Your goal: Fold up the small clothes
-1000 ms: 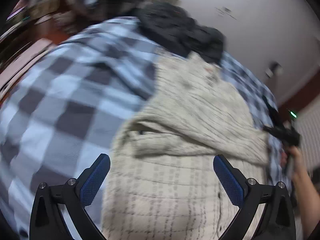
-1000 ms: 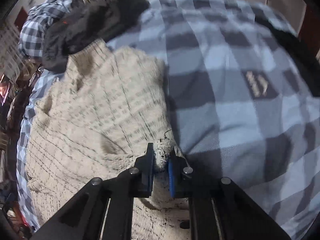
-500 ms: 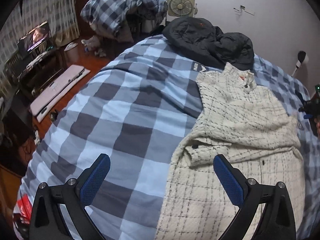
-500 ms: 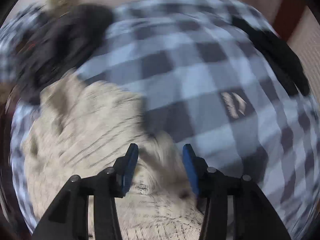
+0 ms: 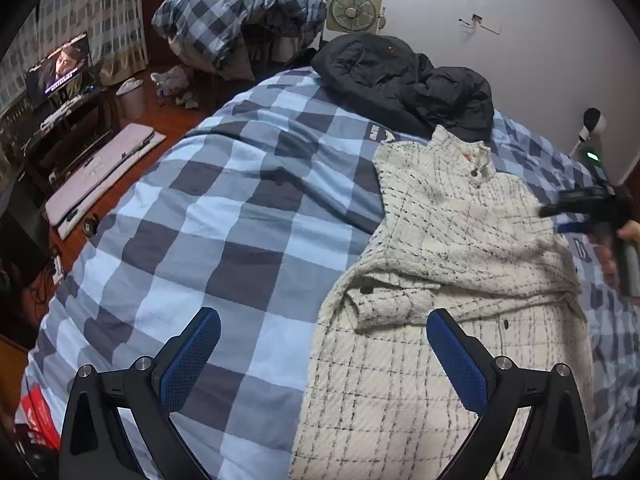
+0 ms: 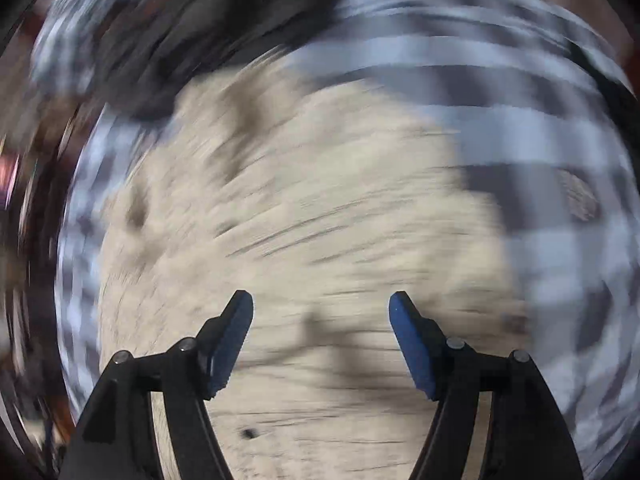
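A cream tweed jacket with dark check lines (image 5: pixel 452 280) lies on the blue checked bed cover (image 5: pixel 224 232), both sleeves folded across its front. My left gripper (image 5: pixel 320 344) is open and empty, held above the jacket's lower left edge. My right gripper (image 6: pixel 320 320) is open and empty over the jacket (image 6: pixel 304 216); its view is heavily blurred. It also shows in the left wrist view (image 5: pixel 588 212) at the jacket's right side.
A black puffy coat (image 5: pixel 404 80) lies at the head of the bed, touching the jacket's collar. A checked duvet pile (image 5: pixel 240 12) and a fan (image 5: pixel 352 10) stand behind. A TV (image 5: pixel 60 68) and floor clutter are at the left.
My right gripper let go of the jacket sleeve, opened and is moving fast. My left gripper has pulled back and up, staying open, so the whole bed shows.
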A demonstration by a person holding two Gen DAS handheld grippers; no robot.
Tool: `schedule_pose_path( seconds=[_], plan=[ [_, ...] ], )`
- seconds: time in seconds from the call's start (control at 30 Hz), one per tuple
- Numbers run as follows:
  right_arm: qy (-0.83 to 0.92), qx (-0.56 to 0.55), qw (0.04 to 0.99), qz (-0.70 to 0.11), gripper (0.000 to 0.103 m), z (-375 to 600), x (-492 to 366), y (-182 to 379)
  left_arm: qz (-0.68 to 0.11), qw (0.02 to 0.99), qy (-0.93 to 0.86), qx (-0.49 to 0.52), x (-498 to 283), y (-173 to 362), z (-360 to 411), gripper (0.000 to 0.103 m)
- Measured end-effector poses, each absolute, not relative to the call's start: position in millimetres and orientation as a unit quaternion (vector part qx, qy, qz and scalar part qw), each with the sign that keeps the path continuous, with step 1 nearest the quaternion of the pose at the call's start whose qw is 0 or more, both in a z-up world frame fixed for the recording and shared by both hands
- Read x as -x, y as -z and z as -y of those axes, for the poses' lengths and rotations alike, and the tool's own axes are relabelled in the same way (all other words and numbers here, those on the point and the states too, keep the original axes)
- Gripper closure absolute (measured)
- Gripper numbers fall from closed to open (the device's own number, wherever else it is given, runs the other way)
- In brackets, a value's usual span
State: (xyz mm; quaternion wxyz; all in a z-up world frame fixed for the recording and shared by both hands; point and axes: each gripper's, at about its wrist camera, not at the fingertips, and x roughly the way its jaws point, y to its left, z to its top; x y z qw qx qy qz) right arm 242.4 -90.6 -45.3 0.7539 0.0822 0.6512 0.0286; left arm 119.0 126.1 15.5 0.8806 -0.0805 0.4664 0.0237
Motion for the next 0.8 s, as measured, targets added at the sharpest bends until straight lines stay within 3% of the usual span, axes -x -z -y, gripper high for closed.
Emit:
schedule_pose_path(
  seconds=[0.13, 0.27, 0.47, 0.5, 0.57, 0.8],
  plan=[
    [-0.048, 0.034, 0.755, -0.653, 0.036, 15.5, -254.1, 70.5, -0.471, 0.877, -0.011, 0.095, -121.0, -13.1, -127.3, 0.000],
    [-0.015, 0.096, 0.729, -0.678, 0.036, 3.4, -265.1, 109.6, -0.477, 0.873, -0.002, 0.100, -121.3, -10.4, -125.7, 0.000],
    [-0.042, 0.084, 0.730, -0.676, 0.038, 18.3, -264.1, 129.4, -0.489, 0.866, 0.016, 0.105, -126.8, -6.3, -117.7, 0.000],
    [-0.046, 0.084, 0.734, -0.672, 0.044, 20.4, -262.0, 129.0, -0.489, 0.866, 0.015, 0.103, -127.3, -6.0, -116.1, 0.000],
    [-0.066, 0.063, 0.737, -0.669, 0.098, 24.9, -257.0, 124.1, -0.490, 0.866, 0.015, 0.101, -127.5, -5.5, -114.3, 0.000],
    [-0.055, 0.034, 0.774, -0.630, 0.101, 43.3, -247.8, 79.4, -0.489, 0.867, 0.005, 0.094, -124.5, -2.9, -112.9, 0.000]
  ],
)
